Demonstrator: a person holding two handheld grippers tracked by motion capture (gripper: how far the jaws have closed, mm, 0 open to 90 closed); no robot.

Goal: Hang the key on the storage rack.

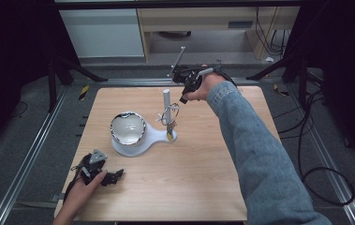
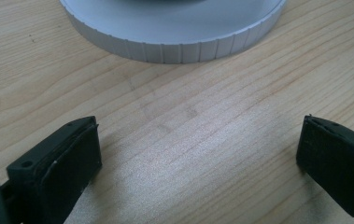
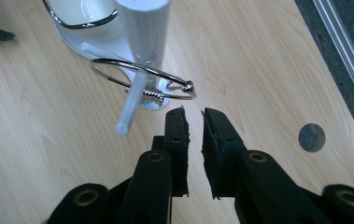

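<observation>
Wooden table point(image 1: 189, 187) is seen from above, with a white stand point(image 1: 140, 140) near its centre: round base, upright post point(image 1: 166, 99), thin cross peg. A shiny bowl-like metal piece point(image 1: 128, 127) sits on the round base. A metal ring bracelet point(image 3: 142, 79) is hung on the peg beside the post, over the narrow end of the base. The right arm, in a grey-blue sleeve point(image 1: 255, 154), is stretched far across the table, hand raised at the far edge. The right gripper point(image 3: 193, 116) is held just short of the bracelet's ball clasp, not touching it; jaws nearly together, narrow gap, nothing gripped. The left hand point(image 1: 84, 187) is rested at the near left corner. The left gripper point(image 2: 198, 144) is kept low over bare wood, jaws spread wide, empty, aimed at the ribbed rim of the base.
</observation>
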